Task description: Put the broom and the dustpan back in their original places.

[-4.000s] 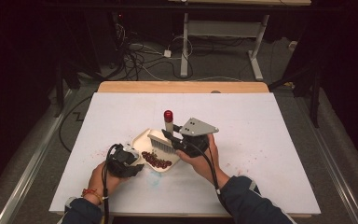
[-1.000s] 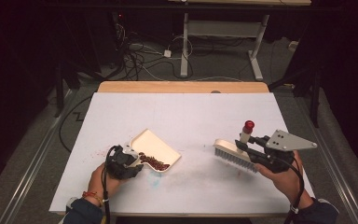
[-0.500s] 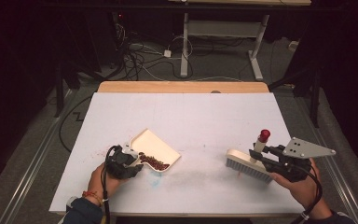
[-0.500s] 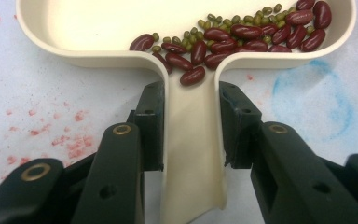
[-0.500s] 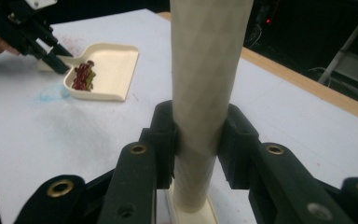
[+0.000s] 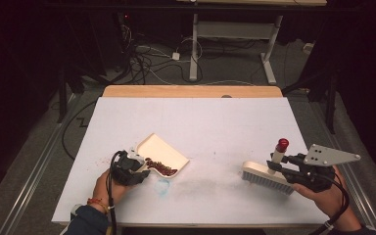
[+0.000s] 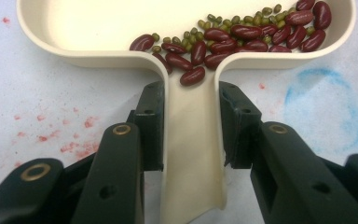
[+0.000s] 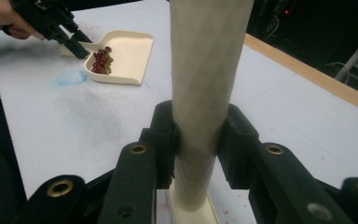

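A: The left gripper (image 6: 136,169) is clamped on the handle of the cream dustpan (image 6: 162,152); in the left gripper view both black jaws press flat on the handle's two sides. Right?

B: Yes. The pan's tray lies straight ahead of those jaws, flat on the table (image 6: 196,122), with red kidney beans (image 7: 242,37) and small green mung beans (image 7: 242,19) heaped at the tray's near wall, just past the jaw tips, one bean lying in the mouth of the handle.

A: And the right gripper (image 6: 285,168)?

B: Closed on the pale handle of the hand brush (image 6: 267,177), which rises upright between its jaws and ends in a red cap (image 6: 282,144). The brush head sits under and in front of the jaws, bristles down on the table, well apart from the dustpan, near the right edge.

A: The surface?

B: A white sheet over the table, with a bare wooden strip (image 6: 191,91) at the far edge. Just right of the left gripper's jaws there's a faint blue ring (image 7: 325,105) drawn or stained on the sheet; to their left, scattered red specks (image 7: 51,135). A greyish smudge spreads between the ring and the brush.

A: The room?

B: Dark. Beyond the table, a tangle of cables (image 6: 152,58) on the floor and the white legs of another desk (image 6: 230,44).
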Tool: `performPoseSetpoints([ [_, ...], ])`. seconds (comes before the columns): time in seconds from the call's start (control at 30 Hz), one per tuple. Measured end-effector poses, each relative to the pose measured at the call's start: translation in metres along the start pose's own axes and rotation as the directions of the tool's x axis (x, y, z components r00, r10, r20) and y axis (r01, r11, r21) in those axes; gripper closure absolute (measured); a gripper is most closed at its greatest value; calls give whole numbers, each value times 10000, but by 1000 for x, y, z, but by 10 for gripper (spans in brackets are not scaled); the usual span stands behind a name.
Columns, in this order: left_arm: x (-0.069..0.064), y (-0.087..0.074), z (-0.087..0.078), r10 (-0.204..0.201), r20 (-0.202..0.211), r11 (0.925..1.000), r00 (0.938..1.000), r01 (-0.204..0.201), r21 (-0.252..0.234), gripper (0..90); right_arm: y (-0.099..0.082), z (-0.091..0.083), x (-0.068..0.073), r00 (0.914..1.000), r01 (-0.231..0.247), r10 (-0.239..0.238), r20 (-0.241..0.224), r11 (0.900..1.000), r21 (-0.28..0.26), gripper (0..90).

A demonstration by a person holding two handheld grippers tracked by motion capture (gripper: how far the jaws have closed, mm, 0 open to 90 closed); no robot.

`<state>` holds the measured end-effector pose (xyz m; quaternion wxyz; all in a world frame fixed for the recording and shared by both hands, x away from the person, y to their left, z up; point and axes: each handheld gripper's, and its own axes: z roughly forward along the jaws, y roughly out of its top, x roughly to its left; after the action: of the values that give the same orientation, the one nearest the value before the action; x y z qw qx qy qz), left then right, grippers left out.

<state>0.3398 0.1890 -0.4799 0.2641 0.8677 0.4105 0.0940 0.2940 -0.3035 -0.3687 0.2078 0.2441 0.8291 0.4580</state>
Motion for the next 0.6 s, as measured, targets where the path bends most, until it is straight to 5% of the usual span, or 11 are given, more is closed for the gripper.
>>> performPoseSetpoints([
  [0.4,5,4,4,-481,-306,9986,9984,475,-222,637,0,10,-13,9982,-263,277,-524,9993,279,703],
  [0.6,9,5,6,-918,-588,9952,9940,897,-380,636,4,17,-28,9992,-255,268,-307,9988,421,686],
])
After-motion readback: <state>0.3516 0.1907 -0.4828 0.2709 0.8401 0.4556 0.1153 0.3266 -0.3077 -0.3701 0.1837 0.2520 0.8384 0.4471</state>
